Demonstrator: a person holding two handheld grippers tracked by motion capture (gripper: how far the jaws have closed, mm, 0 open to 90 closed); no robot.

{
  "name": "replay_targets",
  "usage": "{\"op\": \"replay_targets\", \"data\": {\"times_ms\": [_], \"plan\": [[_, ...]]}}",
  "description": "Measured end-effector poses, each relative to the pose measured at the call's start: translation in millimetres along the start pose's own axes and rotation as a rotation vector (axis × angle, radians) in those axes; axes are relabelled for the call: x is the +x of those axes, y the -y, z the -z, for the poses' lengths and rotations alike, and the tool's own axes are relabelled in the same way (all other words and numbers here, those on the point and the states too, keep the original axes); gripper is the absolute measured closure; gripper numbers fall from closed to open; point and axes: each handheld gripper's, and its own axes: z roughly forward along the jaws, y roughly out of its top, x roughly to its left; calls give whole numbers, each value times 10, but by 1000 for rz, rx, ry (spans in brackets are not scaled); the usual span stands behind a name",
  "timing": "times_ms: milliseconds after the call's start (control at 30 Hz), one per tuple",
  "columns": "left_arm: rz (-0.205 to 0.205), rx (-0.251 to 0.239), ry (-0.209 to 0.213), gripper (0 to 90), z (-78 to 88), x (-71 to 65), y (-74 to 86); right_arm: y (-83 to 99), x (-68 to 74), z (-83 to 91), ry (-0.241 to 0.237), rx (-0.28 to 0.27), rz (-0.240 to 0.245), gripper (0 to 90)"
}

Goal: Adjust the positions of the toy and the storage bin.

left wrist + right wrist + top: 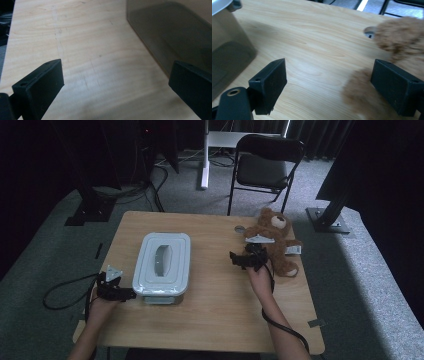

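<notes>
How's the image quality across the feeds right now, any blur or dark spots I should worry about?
High view: dim overall, the room behind nearly black, yet the lidded box and teddy bear read clearly. Left gripper view: table evenly lit, box wall shaded and soft. Right gripper view: bear fur smeared and blurred, box dark at the edge.

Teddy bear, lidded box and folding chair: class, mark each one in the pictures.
Teddy bear (pixel 278 240): high view, on its brown belly.
Lidded box (pixel 162 263): high view, on the pale lid beside the handle recess.
Folding chair (pixel 261 170): high view, on the dark seat.
</notes>
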Motion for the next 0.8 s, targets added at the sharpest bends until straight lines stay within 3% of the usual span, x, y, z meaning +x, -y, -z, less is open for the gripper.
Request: {"op": "replay_targets", "data": {"times_ms": [233, 500, 667, 800], "plan": [[-22, 9, 7, 5, -98, 13, -102, -16, 247, -244, -107, 37, 7, 127], [-23, 12, 23, 5, -164, 15, -170, 84, 532, -568, -178, 82, -13, 126], [-43, 19, 27, 5, -164, -75, -201, 101, 682, -623, -226, 90, 11, 125], [-51, 2, 52, 5, -143, -186, -228, 94, 712, -602, -252, 81, 13, 124]]}}
